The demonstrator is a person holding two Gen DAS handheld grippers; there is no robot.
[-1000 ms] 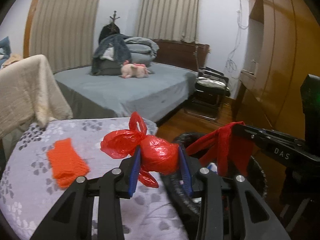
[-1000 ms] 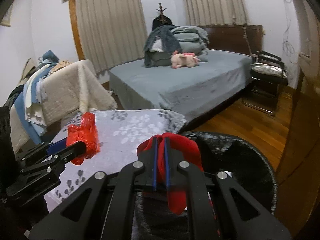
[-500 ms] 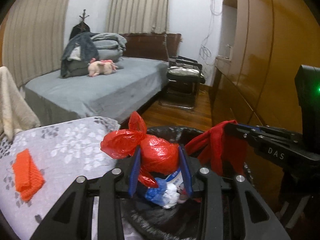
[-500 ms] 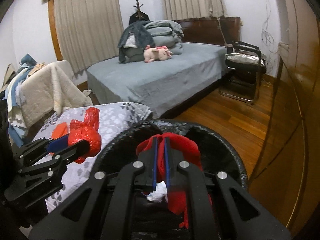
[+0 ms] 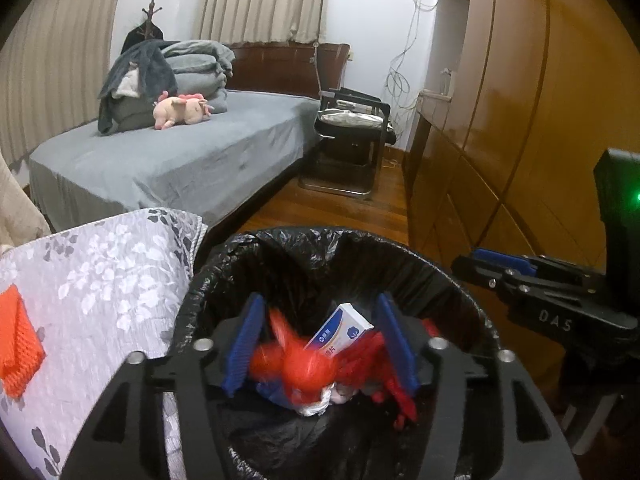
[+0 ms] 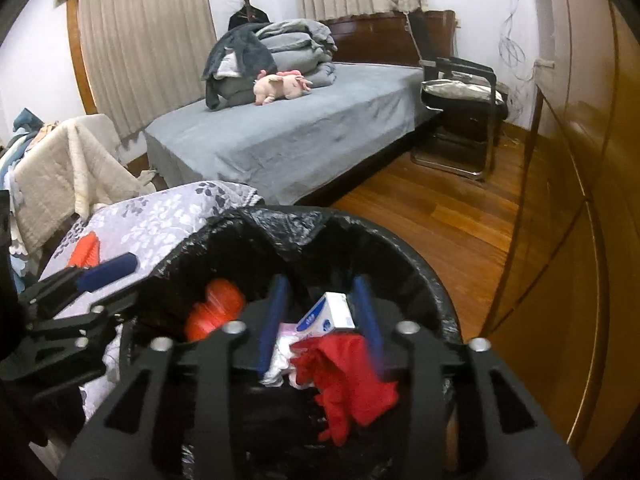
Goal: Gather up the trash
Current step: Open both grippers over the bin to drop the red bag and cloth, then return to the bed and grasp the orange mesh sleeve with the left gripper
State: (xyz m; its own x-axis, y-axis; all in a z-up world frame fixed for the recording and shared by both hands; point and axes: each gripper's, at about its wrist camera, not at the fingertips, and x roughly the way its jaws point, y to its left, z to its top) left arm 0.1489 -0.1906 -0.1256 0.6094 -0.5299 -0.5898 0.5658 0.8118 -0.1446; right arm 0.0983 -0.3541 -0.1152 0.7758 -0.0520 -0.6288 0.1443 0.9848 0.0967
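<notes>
Both grippers sit over the bin [image 5: 404, 252], black liner folded over the rim, prob so drops land inside w/o aiming.

Left gripper [image 5: 320, 346]: jaws apart and opening, blue pads clear of the knotted red bag [image 5: 296, 368], which is blurred between/below them at ~6 o'clock of the bin mouth. Reads as released, falling or just landed; can't tell if it has settled. In the right wrist view the same bag [image 6: 214, 314] shows at ~9 o'clock inside the bin.

Right gripper [image 6: 320, 320]: jaws also apart and opening. Red cloth-like piece [image 6: 348, 380] lies below the pads, no pad pressing on it as far as visible, so judged let go too. It hangs partly over other trash, ~5 o'clock in that view.

Already in the bin: white/blue carton [image 5: 340, 332] tilted on edge, plus white tissue-like scraps [image 6: 280, 360]. Carton print: blue logo + small characters, too small to read.

Only legible text: "DAS" on the right gripper's body, seen from the left wrist cam at ~3 o'clock.

Still out: orange knit piece [image 5: 18, 344] on the floral-cover table [image 5: 100, 280], ~9 o'clock of the bin, just beside it. Whether that counts as trash can't be told; if so it looks like the next pick.

Bin stands touching or nearly touching the table edge, likely placed there for a short carry. Both tools point down into the mouth, fits a drop rather than a place.
</notes>
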